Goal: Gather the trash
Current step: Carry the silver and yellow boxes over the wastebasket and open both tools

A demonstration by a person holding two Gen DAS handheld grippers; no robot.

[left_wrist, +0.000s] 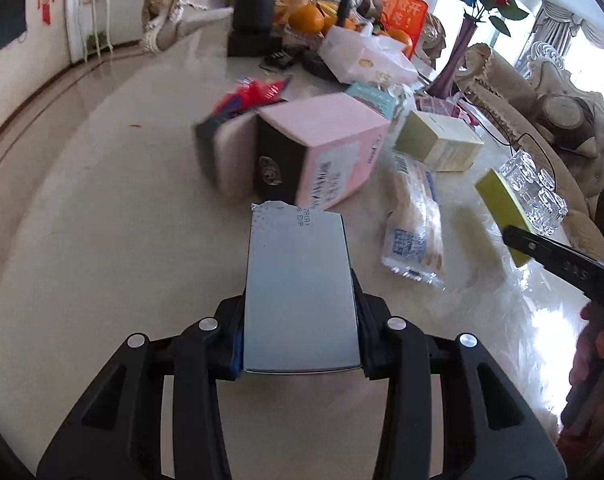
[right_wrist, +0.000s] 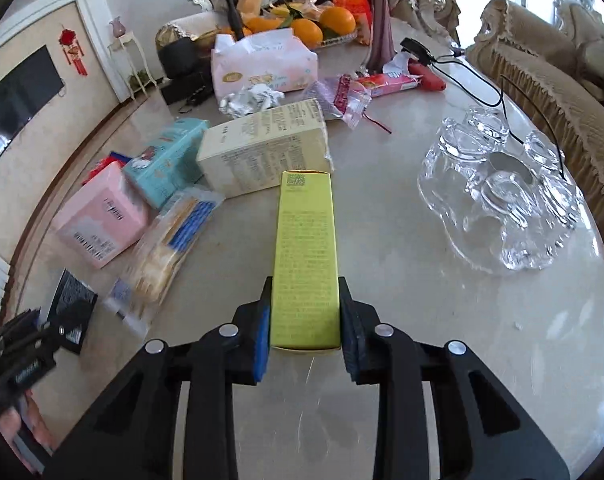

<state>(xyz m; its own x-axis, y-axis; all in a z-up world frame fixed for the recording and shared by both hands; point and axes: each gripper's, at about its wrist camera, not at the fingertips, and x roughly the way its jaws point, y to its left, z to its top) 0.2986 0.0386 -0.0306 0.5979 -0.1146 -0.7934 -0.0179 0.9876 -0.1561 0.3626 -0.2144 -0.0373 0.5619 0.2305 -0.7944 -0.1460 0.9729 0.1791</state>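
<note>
**Both claws loaded with empty cartons**

The left claw [left_wrist: 299, 344] pinched a grey-blue carton [left_wrist: 299, 280]; the right claw [right_wrist: 305, 332] clamped a yellow-green carton [right_wrist: 305, 256]. Both cartons jutted forward over the bench [right_wrist: 402, 280]. Lifting straight up would likely clear the pink box [left_wrist: 326, 148] ahead. No bin appeared; the carton undersides stayed hidden.

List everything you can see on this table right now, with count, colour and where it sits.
silver box: one, silver, in left hand-held gripper
yellow-green box: one, in right hand-held gripper
pink box: one, table left
teal box: one, behind pink box
cream box: one, table centre
cracker packet: one, clear, beside pink box
glass dish set: one, clear, table right
oranges: several, far end
left hand-held gripper: black, shut
right hand-held gripper: black, shut
</note>
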